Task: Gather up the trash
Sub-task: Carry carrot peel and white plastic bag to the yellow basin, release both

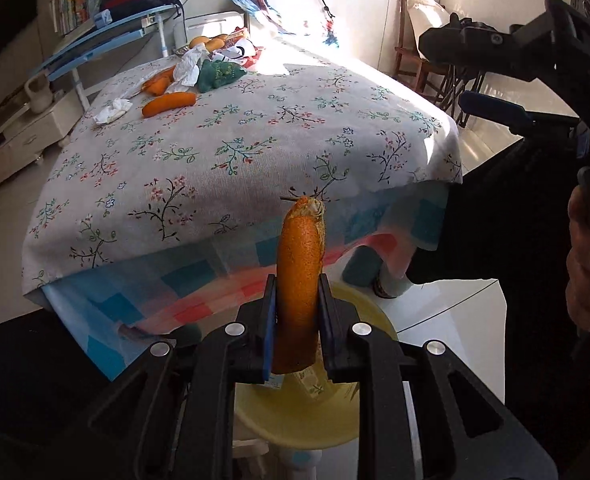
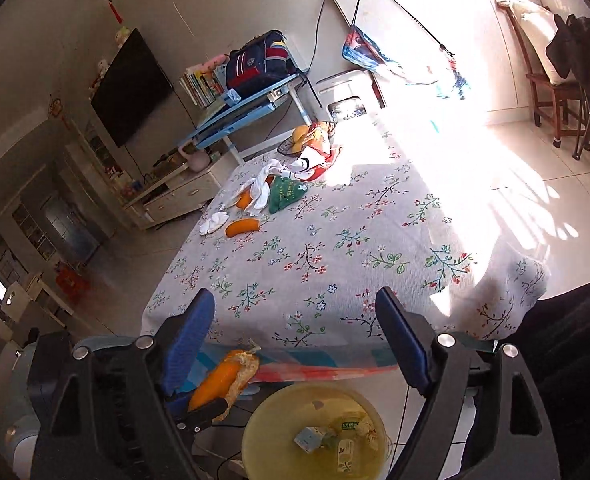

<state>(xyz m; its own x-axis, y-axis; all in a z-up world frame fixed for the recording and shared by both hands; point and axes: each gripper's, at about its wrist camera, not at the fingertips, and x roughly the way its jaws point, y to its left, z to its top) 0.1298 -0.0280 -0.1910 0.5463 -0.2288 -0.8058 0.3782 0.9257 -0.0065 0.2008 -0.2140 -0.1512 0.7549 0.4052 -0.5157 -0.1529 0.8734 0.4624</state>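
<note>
**Left wrist view: peel clamped above the bin**

Left wrist view is dominated by the table, covered with a floral cloth over a checked under-cloth that hangs at the near edge. Right wrist view shows the same table from higher up, with strong sunlight across its far right side.

A yellow bin stands on the floor below the near table edge. In the right wrist view the yellow bin contains several small cartons and wrappers.

The left gripper has its jaws clamped on an orange peel, held upright directly above the bin. In the right wrist view the peel sits just left of the bin rim, below the table edge.

The right gripper has its jaws wide apart with nothing between them, positioned over the near table edge.

Remaining items lie at the far left of the table: a second orange peel, a crumpled white tissue, a green packet and more peel and paper behind them.
</note>
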